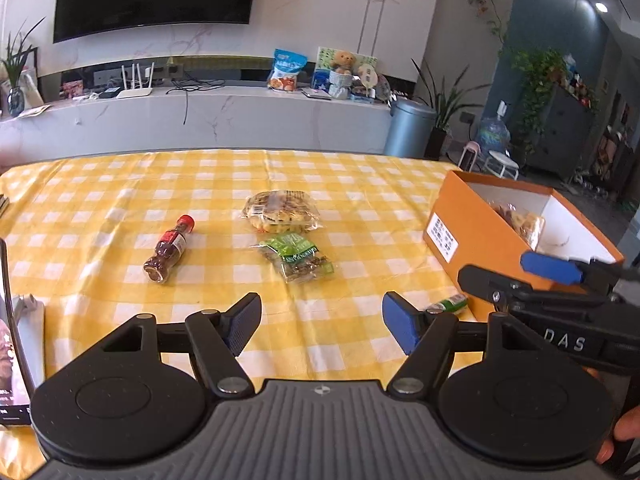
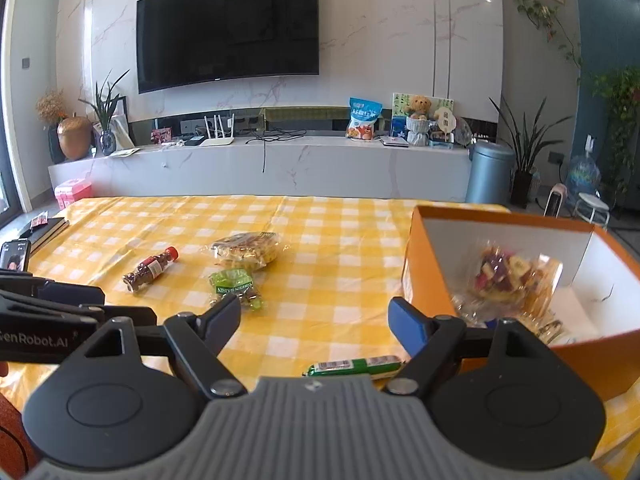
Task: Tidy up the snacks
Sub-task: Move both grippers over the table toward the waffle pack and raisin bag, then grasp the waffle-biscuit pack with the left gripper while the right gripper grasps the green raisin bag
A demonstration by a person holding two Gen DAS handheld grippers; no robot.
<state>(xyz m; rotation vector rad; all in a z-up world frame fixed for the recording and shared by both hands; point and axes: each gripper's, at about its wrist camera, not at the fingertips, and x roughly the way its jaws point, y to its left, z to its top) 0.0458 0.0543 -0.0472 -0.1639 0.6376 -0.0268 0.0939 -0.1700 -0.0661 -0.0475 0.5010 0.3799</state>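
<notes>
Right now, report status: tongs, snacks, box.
Left tongs and right tongs open, empty. One snack bag in orange box. Bottle, cookie pack, green packet, green stick on cloth. Path clear.

We are in a home living room. A large dark television (image 2: 228, 28) hangs on a marble-look wall above a long low media shelf (image 2: 260, 168), where we see a router (image 2: 217, 130), a teddy bear (image 2: 419, 107) and a snack bag (image 2: 363, 119). Potted plants (image 2: 524, 148) stand at the sides, a round bin (image 2: 489, 172) sits by the shelf, and a water jug (image 1: 493, 134) rests near a dark cabinet. Our table wears a yellow checked cloth (image 2: 328, 248).
</notes>
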